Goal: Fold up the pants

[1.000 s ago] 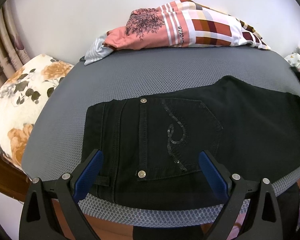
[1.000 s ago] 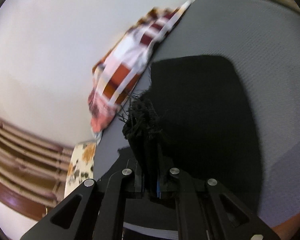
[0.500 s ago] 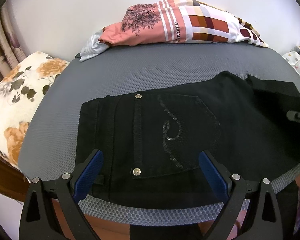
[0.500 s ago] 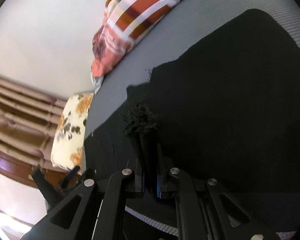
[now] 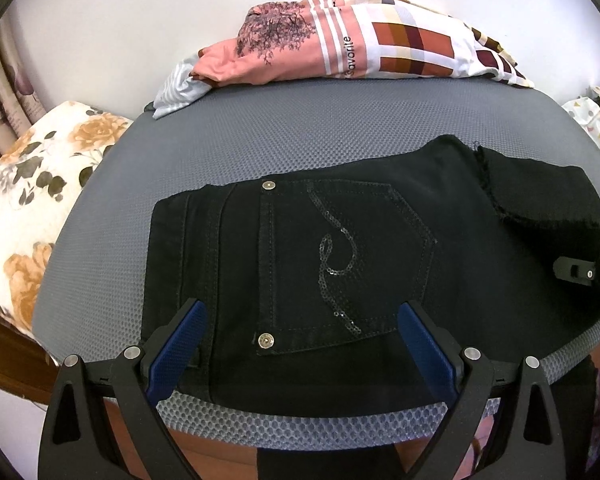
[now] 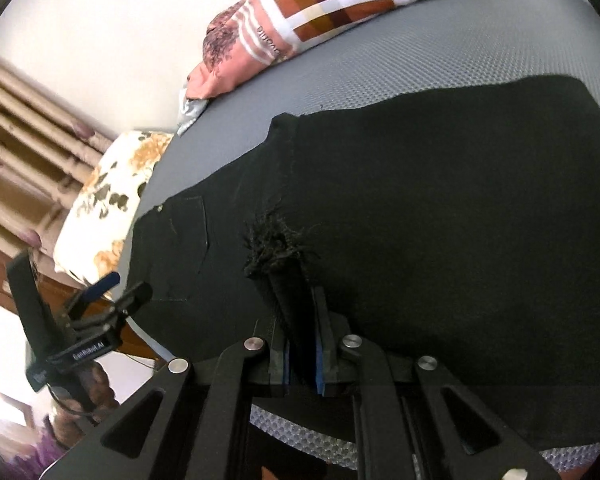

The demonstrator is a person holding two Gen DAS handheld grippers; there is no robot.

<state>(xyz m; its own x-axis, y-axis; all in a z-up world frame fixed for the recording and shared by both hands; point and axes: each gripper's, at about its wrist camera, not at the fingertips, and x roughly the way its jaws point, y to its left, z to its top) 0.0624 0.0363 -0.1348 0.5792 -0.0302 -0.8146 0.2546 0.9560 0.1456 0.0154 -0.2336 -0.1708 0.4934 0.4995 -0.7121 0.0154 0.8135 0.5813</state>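
Black pants (image 5: 340,272) lie flat on the grey mat (image 5: 300,136), frayed hem (image 6: 276,240) pinched tight in the right gripper (image 6: 302,344) and carried over toward the waist, so the fold's roughly halfway. Left gripper (image 5: 300,344) hovers wide open, holding nothing.

We see our left gripper (image 5: 300,344) with jaws spread wide above black pants (image 5: 300,264) lying flat on the grey surface (image 5: 260,136). At right, a frayed leg end (image 5: 540,196) lies folded over them. A patterned cloth (image 5: 360,56) lies beyond.
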